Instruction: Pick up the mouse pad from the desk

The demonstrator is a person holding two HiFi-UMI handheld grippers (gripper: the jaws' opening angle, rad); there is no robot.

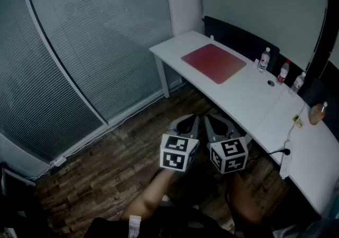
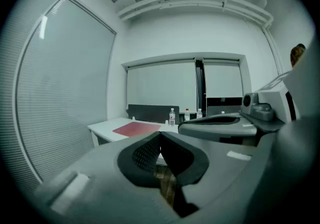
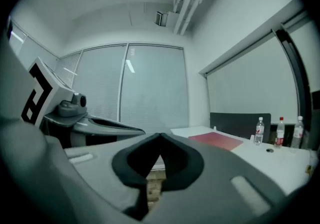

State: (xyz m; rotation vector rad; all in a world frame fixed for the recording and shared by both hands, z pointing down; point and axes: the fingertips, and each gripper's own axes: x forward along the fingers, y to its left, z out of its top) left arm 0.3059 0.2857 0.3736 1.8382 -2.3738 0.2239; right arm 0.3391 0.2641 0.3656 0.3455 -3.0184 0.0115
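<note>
Head view: the task has not really begun. The red mouse pad point(image 1: 214, 62) lies flat and untouched on the white worktop point(image 1: 249, 99), close to the end nearest the blinds and spanning much of the surface between the front and back edges. Three water bottles point(image 1: 264, 60) stand along the back edge, further from that end and apart from the pad.

Both tools are held side by side over the wooden floor point(image 1: 106, 173), off the worktop's front edge and well apart from the pad. The left claw point(image 1: 192, 121) has its jaws pressed together with nothing between them, and the left gripper view confirms the pads meeting at the tip point(image 2: 160, 133). The right claw point(image 1: 213, 121) is likewise pressed together and empty, as the right gripper view shows point(image 3: 160, 135). Both point roughly level toward the worktop.

Everything is still to do, as I judge it: approaching the pad, spreading a claw, catching an edge of the thin pad, and lifting it clear.
</note>
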